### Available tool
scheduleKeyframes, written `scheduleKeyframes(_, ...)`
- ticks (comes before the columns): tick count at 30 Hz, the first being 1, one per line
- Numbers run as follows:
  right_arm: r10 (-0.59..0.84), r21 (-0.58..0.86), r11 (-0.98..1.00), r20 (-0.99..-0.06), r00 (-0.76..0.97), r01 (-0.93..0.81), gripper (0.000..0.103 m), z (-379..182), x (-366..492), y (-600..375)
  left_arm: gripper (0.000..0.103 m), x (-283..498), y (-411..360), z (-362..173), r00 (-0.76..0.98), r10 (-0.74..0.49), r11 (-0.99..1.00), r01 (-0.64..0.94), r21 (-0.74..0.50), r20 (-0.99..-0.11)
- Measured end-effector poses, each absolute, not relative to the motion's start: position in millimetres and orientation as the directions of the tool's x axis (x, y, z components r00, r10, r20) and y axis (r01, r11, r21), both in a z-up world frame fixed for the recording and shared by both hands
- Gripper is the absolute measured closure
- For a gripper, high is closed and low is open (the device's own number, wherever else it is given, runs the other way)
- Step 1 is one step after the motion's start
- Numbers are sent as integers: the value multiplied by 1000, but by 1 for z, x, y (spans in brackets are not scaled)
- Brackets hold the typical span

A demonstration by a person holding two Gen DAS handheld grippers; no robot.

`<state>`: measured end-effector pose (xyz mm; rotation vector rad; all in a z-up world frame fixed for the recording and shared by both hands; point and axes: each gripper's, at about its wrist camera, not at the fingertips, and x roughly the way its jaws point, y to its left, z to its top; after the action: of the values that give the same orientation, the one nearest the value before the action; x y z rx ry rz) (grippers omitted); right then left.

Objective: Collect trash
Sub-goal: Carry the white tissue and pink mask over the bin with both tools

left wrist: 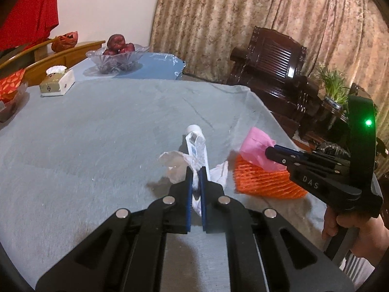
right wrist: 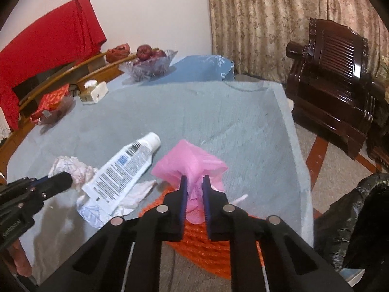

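Both grabs on at once. Left hand-held gripper point(left wrist: 196, 170) pinching the flat end of the tube point(right wrist: 121, 170), crumpled tissue point(right wrist: 73, 168) bunched around it, near the tabletop's point(left wrist: 109, 126) right front corner. Right hand-held gripper point(right wrist: 194, 182) clamped on the pink wrapper point(right wrist: 189, 163), directly over the orange net point(left wrist: 262, 180) at the right edge. Looks like the pick-up step of the collection, trash gripped but not yet carried off. Probably next: lifting both loads clear and swinging right, toward the black bag point(right wrist: 352, 214) just off the right edge; a gentle lift called for, since the tissue may drop away from the tube. Net and loose paper left for another pass, by the look of it. Grey cloth over the surface, slightly wrinkled. Along the far left edge, a tissue box point(left wrist: 57, 81) and a glass bowl point(left wrist: 118, 57) of red fruit. Beyond, patterned curtains point(left wrist: 243, 19), a dark wooden chair point(right wrist: 335, 77), red cloth point(right wrist: 48, 41) against the wall.
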<state>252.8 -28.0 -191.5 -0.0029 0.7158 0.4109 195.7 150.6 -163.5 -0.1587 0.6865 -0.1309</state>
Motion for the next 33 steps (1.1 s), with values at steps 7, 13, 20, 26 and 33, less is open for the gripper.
scheduleKeyframes(7,391,155,913,-596,702,-378,93,-171,236,-38,98,188,147,-140,796,-189,977,92,-194,-575)
scheduleKeyframes(13,401,159,911,-566,720,-381,93,-152,225,-44,98,181,137,-123,815,-204,976,122,-183,-542)
scheduleKeyframes(20,408,159,909,-527,745,-385,93,-129,206,-53,98,168,126,-104,834,-222,972,147,-184,-505)
scheduleKeyframes(26,410,163,910,-500,763,-382,93,-113,192,-61,98,155,119,-88,848,-239,968,170,-184,-474)
scheduleKeyframes(33,407,166,913,-463,787,-373,93,-96,172,-73,98,144,108,-70,860,-259,964,199,-177,-439)
